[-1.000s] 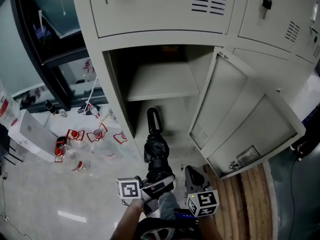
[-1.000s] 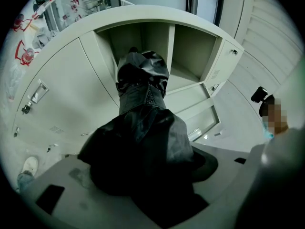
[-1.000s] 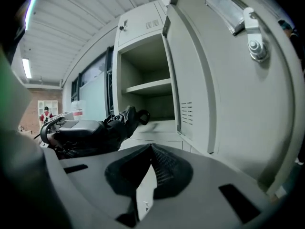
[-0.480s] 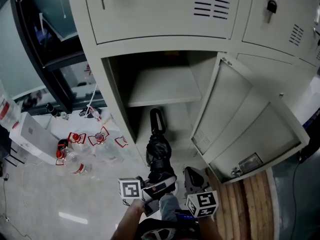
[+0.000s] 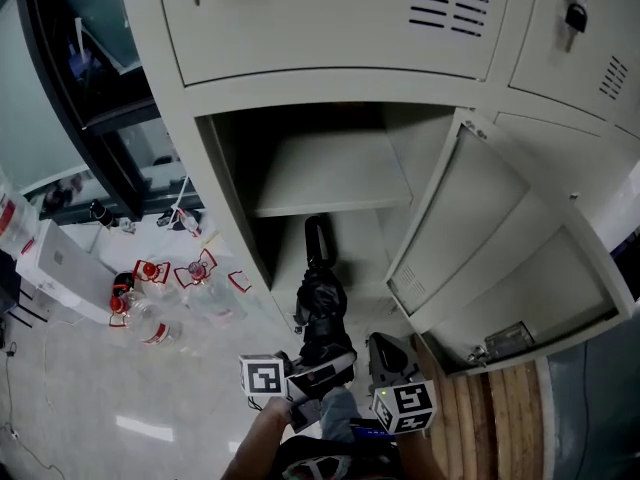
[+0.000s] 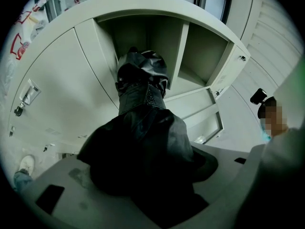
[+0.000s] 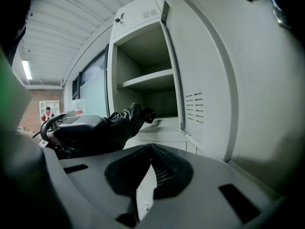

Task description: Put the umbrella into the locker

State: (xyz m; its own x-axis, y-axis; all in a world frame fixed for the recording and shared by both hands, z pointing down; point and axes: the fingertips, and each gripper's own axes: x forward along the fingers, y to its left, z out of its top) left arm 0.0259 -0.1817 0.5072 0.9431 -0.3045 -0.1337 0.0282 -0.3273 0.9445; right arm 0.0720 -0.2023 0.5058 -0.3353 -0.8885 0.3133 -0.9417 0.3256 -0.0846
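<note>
**Umbrella (image 5: 320, 303) at locker (image 5: 225, 183) mouth**

Head view: lower centre, loop handle points into the lower compartment, under the 1 shelf. Judged light, with soft, slippery fabric over a stiff core, so it is best held on the bundled canopy. Left gripper (image 5: 320, 370) clamps its near end.

Left gripper view: jaws pinch black fabric, frame centre.

Right gripper view: right gripper (image 7: 143, 175) pads together, empty, lower centre.

Black umbrella (image 5: 320, 308), pale grey locker (image 5: 330, 58), black-and-white square markers on cube (image 5: 262, 376) at lower centre, red-labelled clear bottles (image 5: 142, 320) at left, brown wooden planks (image 5: 490, 408)
</note>
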